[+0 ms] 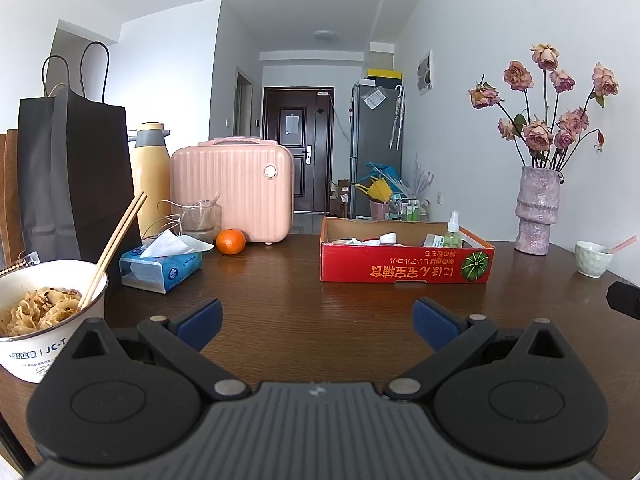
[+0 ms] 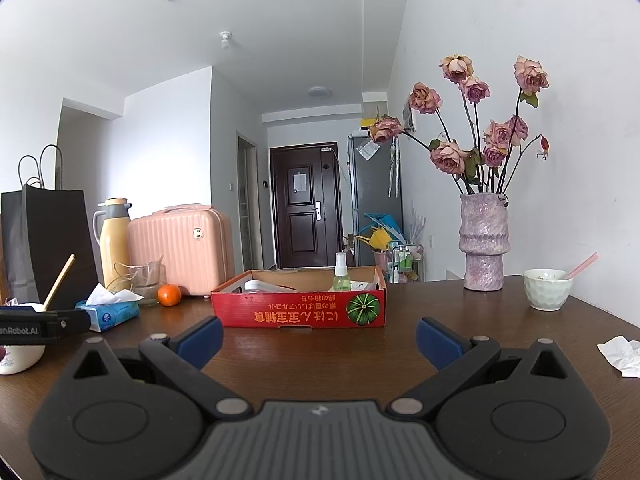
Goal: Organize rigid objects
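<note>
A red cardboard box [image 1: 406,269] sits on the dark wooden table [image 1: 300,292], holding a green spray bottle [image 1: 453,233] and small white items. It also shows in the right wrist view [image 2: 298,312] with the spray bottle [image 2: 341,274]. My left gripper [image 1: 316,322] is open and empty, low over the table in front of the box. My right gripper [image 2: 319,340] is open and empty, also facing the box. An orange [image 1: 231,241] lies left of the box, seen too in the right wrist view [image 2: 169,294].
A noodle bowl with chopsticks [image 1: 48,312], tissue pack [image 1: 162,266], glass jar [image 1: 200,222], pink case [image 1: 232,188], yellow flask [image 1: 151,172] and black bag [image 1: 76,168] stand at the left. A flower vase [image 2: 483,240], small cup [image 2: 547,289] and crumpled paper [image 2: 622,354] are at the right.
</note>
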{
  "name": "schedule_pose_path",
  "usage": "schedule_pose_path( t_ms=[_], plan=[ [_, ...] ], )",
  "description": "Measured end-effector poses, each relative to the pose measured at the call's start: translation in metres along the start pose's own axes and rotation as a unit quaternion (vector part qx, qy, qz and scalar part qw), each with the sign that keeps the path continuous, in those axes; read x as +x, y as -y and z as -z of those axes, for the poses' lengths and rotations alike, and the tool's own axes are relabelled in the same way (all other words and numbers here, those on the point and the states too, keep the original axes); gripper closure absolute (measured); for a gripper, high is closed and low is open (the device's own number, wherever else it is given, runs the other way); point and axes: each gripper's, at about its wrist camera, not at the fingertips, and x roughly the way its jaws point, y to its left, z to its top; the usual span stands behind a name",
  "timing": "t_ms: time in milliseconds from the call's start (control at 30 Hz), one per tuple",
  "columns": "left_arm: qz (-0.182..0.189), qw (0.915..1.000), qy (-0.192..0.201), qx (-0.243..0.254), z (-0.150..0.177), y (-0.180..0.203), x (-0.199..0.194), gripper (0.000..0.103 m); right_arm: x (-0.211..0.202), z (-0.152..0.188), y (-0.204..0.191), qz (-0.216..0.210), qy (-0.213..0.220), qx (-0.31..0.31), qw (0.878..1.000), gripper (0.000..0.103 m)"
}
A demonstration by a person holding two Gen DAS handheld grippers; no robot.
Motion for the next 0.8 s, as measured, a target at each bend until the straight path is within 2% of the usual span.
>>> schedule_pose_path(
  t_ms=[800],
  plan=[
    [-0.002, 1.0000, 0.001, 0.004, 0.0020, 0.0003, 0.0024, 0.000, 0.0053, 0.0036, -0.0005, 0.000, -0.006, 0.000, 1.000, 0.000]
  ],
)
